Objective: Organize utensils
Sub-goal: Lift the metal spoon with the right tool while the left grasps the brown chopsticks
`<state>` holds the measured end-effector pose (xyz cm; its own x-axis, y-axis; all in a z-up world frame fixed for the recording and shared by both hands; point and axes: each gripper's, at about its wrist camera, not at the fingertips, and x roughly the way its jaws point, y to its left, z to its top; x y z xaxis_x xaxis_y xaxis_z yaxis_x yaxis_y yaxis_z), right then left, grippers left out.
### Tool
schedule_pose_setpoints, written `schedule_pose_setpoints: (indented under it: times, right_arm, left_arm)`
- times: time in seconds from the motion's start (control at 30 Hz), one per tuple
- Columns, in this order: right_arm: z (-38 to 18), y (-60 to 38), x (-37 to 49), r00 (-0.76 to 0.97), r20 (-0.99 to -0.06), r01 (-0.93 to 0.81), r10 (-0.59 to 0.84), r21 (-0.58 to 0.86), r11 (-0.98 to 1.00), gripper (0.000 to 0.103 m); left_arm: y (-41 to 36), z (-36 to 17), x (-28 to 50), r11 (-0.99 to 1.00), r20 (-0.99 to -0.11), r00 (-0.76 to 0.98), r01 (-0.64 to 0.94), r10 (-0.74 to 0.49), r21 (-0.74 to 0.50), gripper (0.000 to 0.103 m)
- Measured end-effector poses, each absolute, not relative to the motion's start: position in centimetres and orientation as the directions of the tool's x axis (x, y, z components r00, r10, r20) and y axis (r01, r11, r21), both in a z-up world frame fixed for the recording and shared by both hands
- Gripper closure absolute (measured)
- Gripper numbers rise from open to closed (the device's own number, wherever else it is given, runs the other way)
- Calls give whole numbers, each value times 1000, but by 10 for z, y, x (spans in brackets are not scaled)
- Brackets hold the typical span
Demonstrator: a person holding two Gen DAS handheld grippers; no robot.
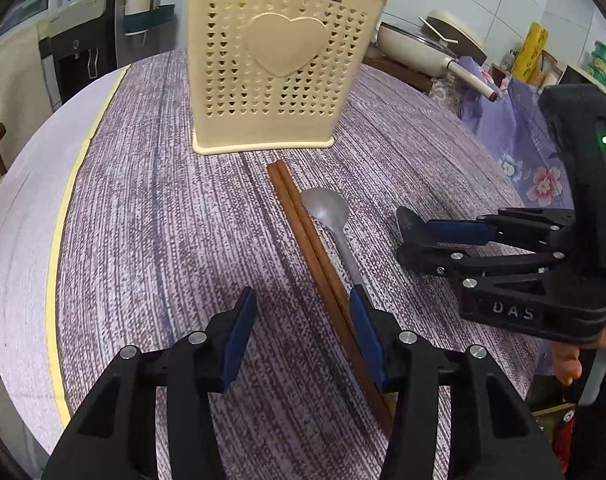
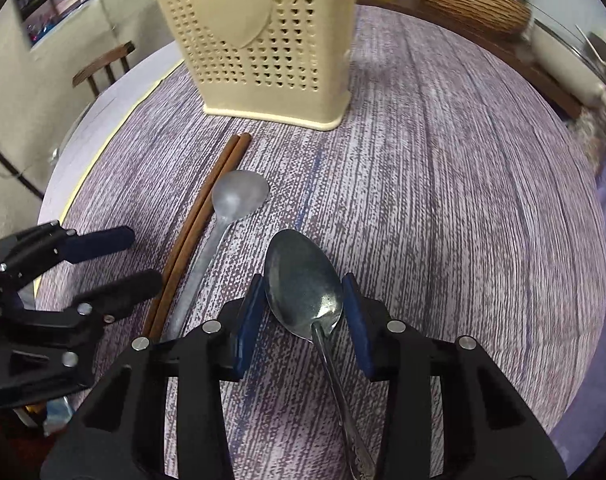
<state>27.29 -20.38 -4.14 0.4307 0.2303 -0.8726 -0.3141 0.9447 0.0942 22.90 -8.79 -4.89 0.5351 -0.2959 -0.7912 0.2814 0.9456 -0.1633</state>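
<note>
Low in the right wrist view, the right gripper (image 2: 301,316) stands half open around a dark metal spoon (image 2: 303,292), pads not squeezing yet. Metal is hard and slippery; pinch the thin neck. The left gripper (image 1: 303,332), half open, holds nothing beside the brown chopsticks (image 1: 307,248).

**Utensils laid out on a round desk**

A round desk (image 1: 151,216) under a purple-grey woven cover carries a cream perforated holder (image 1: 279,68) standing upright. Before it lie a pair of brown chopsticks (image 1: 303,232), a pale spoon (image 1: 331,216) just beside them, and a darker metal spoon (image 2: 303,288) nearby
</note>
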Motion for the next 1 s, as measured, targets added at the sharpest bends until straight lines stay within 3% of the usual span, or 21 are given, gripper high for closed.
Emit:
schedule_pose_setpoints:
  times: [0.3, 0.67, 0.77, 1.0]
  right_arm:
    - [-43, -199, 261, 496, -848, -235, 187, 77, 969, 63]
    - [-44, -208, 249, 553, -803, -128, 224, 183, 975, 63]
    - [-44, -203, 248, 564, -798, -119, 212, 176, 977, 63]
    - [-45, -208, 248, 566, -792, -111, 230, 203, 973, 62]
  left_arm:
    - [-105, -50, 236, 962, -795, 573, 270, -197, -44, 59]
    - [-33, -32, 238, 990, -766, 627, 82, -140, -113, 60]
    - [-41, -31, 240, 978, -765, 610, 120, -207, -168, 60]
    - [-100, -47, 248, 973, -795, 576, 216, -193, -79, 60]
